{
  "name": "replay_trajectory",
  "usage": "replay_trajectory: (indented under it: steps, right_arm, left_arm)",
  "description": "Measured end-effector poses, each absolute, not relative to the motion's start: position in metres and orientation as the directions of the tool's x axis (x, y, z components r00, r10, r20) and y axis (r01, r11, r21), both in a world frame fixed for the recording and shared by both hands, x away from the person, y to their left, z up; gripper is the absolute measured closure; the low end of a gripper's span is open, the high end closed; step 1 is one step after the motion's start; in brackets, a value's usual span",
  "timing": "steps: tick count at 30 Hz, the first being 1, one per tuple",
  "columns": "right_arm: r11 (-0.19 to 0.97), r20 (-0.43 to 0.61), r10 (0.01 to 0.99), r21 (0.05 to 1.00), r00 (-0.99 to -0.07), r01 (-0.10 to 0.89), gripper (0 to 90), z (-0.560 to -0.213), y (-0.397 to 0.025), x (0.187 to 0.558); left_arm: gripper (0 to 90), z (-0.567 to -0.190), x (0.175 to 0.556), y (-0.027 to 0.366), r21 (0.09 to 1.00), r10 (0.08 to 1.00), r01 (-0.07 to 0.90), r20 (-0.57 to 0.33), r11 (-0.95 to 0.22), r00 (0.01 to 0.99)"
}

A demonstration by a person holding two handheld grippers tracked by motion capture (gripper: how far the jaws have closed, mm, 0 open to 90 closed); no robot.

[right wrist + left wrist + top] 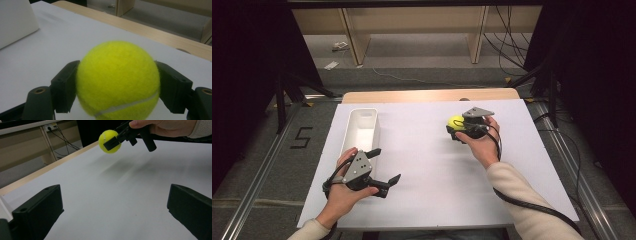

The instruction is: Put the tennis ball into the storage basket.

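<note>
Right gripper view: fuzzy round yellow tennis ball point(117, 80) w/ grey seam.

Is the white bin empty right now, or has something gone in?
Empty. The high view looks down into the white bin and shows a bare floor; the tennis ball is clamped in the right gripper, away from it.

A white oblong bin point(360, 131) lies on my white table sheet point(432, 170) toward ten o'clock, its long axis running to twelve. A bare wooden table edge point(427, 95) borders the sheet at twelve; beyond it stands pale wooden shelving point(412, 30).
</note>
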State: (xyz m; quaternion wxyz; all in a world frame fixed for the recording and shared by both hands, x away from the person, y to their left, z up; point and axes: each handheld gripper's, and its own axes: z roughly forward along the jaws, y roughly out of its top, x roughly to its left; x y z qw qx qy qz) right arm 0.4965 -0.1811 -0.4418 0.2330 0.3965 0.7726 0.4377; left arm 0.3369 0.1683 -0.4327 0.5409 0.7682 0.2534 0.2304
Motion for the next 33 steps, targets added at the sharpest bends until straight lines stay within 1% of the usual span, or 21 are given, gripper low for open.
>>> replay_trajectory:
  steps: [33]
  right_arm:
    - [0.297, -0.002, 0.778, 0.882, -0.628, 0.366, 26.5, -0.431, -0.166, 0.487]
  left_arm:
    - [0.0, -0.433, 0.337, 0.168, 0.948, 0.639, 0.14, 0.079, -0.285, 0.766]
